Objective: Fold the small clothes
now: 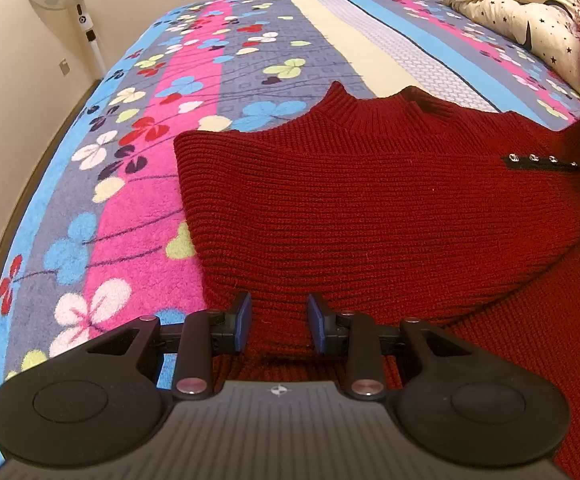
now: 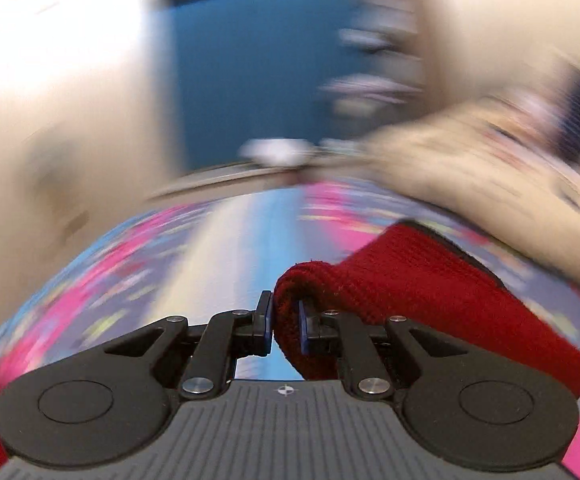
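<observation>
Pinching a fold of the red knit sweater (image 2: 429, 292) in my right gripper (image 2: 284, 326), I have its two blue pads pressed onto the thick cloth, and the blur across that view tells me I am swinging fast. My left gripper (image 1: 278, 322) hovers with its jaws spread over the sweater's lower part, holding nothing.

The sweater lies on the flowered blanket (image 1: 138, 184) of the bed, collar (image 1: 373, 112) pointing toward the far edge, its body toward the near right side. A dark strip with small studs (image 1: 545, 162) sits near the right shoulder.

My worry is the grip: only a narrow bunch of knit sits between the pads, so a quick pull could let it slide out. The heavy knit may also drag the rest of the garment across the fleecy blanket and skew the fold, since my left does not pin it. The studs could snag.

No containers show in either view.
</observation>
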The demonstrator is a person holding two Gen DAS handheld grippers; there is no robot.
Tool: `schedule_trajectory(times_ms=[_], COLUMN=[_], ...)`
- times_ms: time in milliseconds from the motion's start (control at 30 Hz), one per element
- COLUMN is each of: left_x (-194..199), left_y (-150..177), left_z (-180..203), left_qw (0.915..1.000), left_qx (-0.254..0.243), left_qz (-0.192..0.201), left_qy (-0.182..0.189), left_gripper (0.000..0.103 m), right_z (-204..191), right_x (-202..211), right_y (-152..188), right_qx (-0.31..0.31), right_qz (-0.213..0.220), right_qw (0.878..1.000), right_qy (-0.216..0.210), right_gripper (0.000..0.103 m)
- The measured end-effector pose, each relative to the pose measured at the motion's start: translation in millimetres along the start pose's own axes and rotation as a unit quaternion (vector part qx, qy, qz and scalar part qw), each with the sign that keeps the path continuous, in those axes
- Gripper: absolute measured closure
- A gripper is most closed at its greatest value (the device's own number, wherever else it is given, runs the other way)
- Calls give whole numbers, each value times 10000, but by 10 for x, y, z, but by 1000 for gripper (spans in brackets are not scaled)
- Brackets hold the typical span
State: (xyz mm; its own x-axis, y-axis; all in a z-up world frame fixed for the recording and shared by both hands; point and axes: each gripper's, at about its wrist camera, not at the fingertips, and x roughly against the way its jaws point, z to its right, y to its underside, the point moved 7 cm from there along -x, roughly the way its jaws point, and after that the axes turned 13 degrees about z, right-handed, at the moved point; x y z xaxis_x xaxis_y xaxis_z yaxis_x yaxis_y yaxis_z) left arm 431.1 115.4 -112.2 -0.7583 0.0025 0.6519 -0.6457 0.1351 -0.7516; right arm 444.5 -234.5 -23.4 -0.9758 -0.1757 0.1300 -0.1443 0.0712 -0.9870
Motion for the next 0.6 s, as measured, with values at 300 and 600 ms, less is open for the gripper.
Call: schedule_trajectory(times_ms=[300, 600], left_x=[0, 15], left_y=[-7, -46], left_z=[-22, -46], left_qw=[10000, 9996], left_qx=[58, 262], left_qz=[-22, -42], left_qy=[19, 121], left_gripper=[68, 61], right_z=[-1524, -1168], right_x=[363, 153], right_y=[945, 533], right_qx=[1603, 594], right_qz=[-1988, -1319], right_qw=[9130, 9581], right_qy=[-3180, -2474], right_gripper=[88, 65])
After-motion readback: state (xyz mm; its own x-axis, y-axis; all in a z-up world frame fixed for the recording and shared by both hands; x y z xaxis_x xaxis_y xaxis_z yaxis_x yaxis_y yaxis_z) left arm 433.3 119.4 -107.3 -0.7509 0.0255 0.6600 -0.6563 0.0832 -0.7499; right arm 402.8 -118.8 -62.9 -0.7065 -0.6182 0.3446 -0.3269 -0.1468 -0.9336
